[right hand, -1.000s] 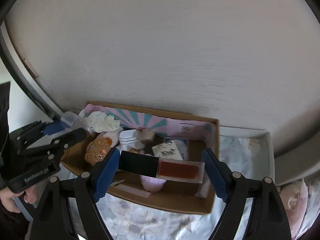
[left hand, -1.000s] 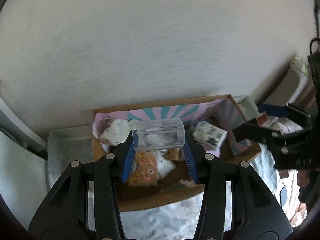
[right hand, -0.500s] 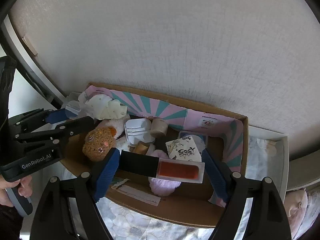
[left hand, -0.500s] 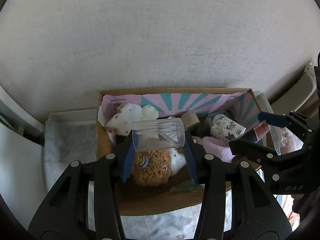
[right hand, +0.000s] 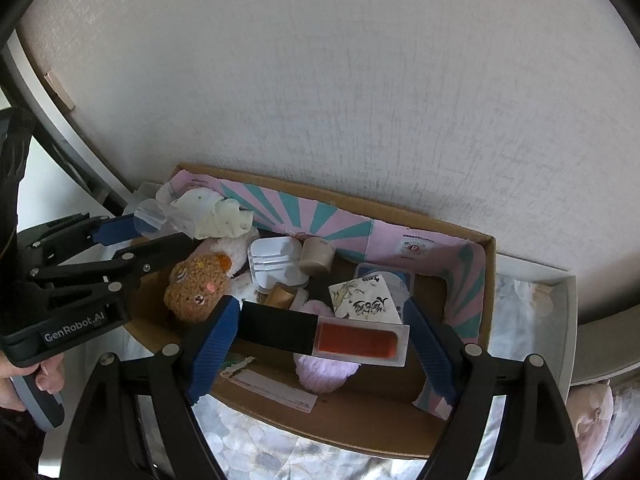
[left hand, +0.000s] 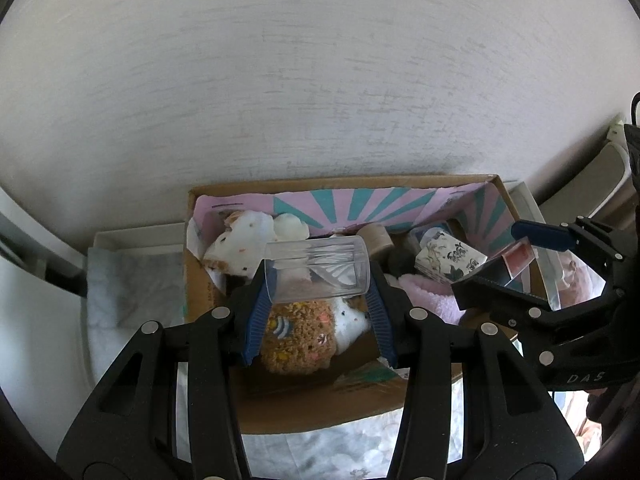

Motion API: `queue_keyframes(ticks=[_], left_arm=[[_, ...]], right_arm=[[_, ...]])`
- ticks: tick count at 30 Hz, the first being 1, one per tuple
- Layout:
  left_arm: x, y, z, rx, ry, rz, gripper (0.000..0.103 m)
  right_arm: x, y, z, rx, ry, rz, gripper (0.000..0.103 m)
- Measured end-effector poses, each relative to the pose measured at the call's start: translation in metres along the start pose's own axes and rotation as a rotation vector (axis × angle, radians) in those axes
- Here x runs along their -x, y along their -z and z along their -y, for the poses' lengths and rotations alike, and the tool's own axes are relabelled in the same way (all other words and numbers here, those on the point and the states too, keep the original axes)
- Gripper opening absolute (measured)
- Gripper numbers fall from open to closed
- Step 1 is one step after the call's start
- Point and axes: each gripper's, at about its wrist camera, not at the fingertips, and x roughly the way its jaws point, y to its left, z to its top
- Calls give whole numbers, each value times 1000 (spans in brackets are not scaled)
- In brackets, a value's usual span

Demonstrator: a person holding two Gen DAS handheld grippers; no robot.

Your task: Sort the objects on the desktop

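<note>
An open cardboard box (left hand: 320, 408) with a pink and teal lining stands against the wall. It holds a brown knitted plush (left hand: 298, 338), a white cloth (right hand: 212, 216), a white plastic piece (right hand: 276, 264), a tape roll (right hand: 318, 256) and a patterned packet (right hand: 366, 296). My left gripper (left hand: 319, 280) is shut on a clear plastic cup (left hand: 316, 268) that lies crosswise above the plush. Over the box's front half, my right gripper (right hand: 321, 320) is shut on a long black and red tube (right hand: 352, 340), held by its ends.
The box sits on a floral cloth (right hand: 280, 456) inside a white tray (right hand: 560, 280). A pale wall rises directly behind. A pink fluffy item (right hand: 324, 372) lies in the box's front. A person's hand (right hand: 24, 384) holds the left gripper's handle.
Both grippers sank toward the box and tilted down, so more of its inside shows. Each keeps its object. Little differs over the last half second.
</note>
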Motion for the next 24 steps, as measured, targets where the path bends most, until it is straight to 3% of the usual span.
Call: queue_keyframes(ticks=[4,6,7,8,10,24], left_arm=[[-2,-2,-4,44,-14,-15,42],[-4,-2,-7,72,-24,-23,52],[-3,-2,-7,76,-26,-18,83],[-3,-2,-7,76,-31,-13,102],[1,-2,-9,75,-87,19,103],[23,5,-2,76,-128,25,103]], right_arm=[[-1,0,1,-1,-2,5,81],[-2,1,6,-32,-35,9,84],[-2,2,8,-49,-43,11,93],[-1,3,10,-57,-33,14,98],[2,4,14,-67,1,34,103],[27,18,18,-94,92,70,103]])
